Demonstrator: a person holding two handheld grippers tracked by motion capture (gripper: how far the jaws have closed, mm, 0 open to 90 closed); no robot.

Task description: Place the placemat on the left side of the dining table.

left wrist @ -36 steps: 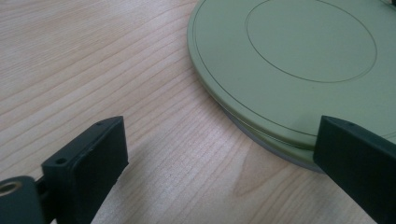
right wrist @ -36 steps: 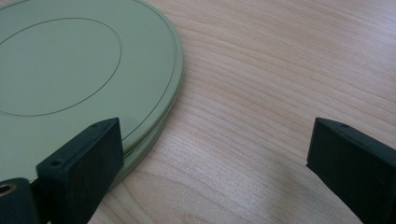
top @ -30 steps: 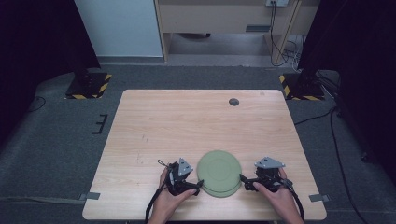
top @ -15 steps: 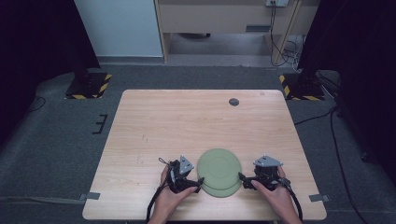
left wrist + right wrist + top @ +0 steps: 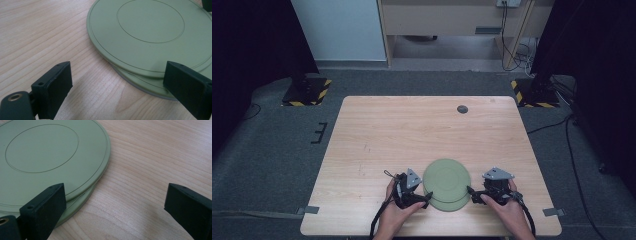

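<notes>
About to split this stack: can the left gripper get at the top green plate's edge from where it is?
Probably yes. The left gripper is open beside the top green plate, which sits offset on the lower plate; only bare table lies between.

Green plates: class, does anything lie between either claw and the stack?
Nothing visible does. The left claw and right claw flank the two stacked green plates, both open, with bare table between their jaws and the plate rims.

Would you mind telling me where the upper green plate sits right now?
In the high view the upper green plate lies near the table's front edge, between the left gripper and right gripper, stacked slightly offset on the lower plate.
</notes>
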